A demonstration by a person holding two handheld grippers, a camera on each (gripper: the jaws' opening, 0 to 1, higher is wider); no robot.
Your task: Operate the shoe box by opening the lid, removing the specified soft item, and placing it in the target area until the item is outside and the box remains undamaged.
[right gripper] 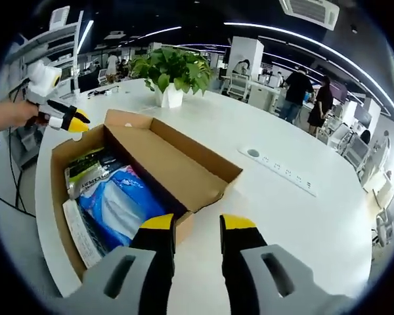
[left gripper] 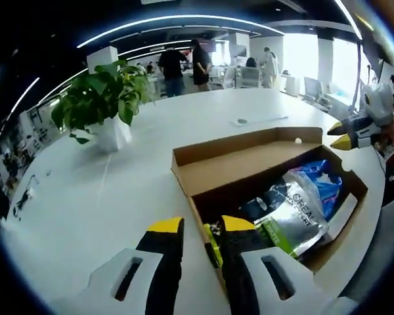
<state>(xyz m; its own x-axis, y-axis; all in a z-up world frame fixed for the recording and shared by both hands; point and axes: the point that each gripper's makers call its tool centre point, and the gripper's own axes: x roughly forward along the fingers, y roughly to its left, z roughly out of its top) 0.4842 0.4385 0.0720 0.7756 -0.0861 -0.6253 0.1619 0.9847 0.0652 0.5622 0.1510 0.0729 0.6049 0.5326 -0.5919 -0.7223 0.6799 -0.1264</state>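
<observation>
The shoe box (left gripper: 269, 172) sat open on the white surface (left gripper: 118, 190), lid folded back, soft packets inside. The left tongs (left gripper: 202, 226) were released, tips straddling the box's near wall. The right tongs (right gripper: 198, 224) were also released, at the opposite corner. A sound approach was probably to pinch a packet's loose edge and lift clear of the cardboard. The left gripper view read the silver pouch (left gripper: 301, 209); the right gripper view showed a power strip (right gripper: 281, 169) beyond the box.

- "L'ORÉAL" in dark capitals on a silver pouch (left gripper: 301, 213) inside the open shoe box (left gripper: 249, 157).
- Smaller print beneath the brand name is too blurred to read.
</observation>
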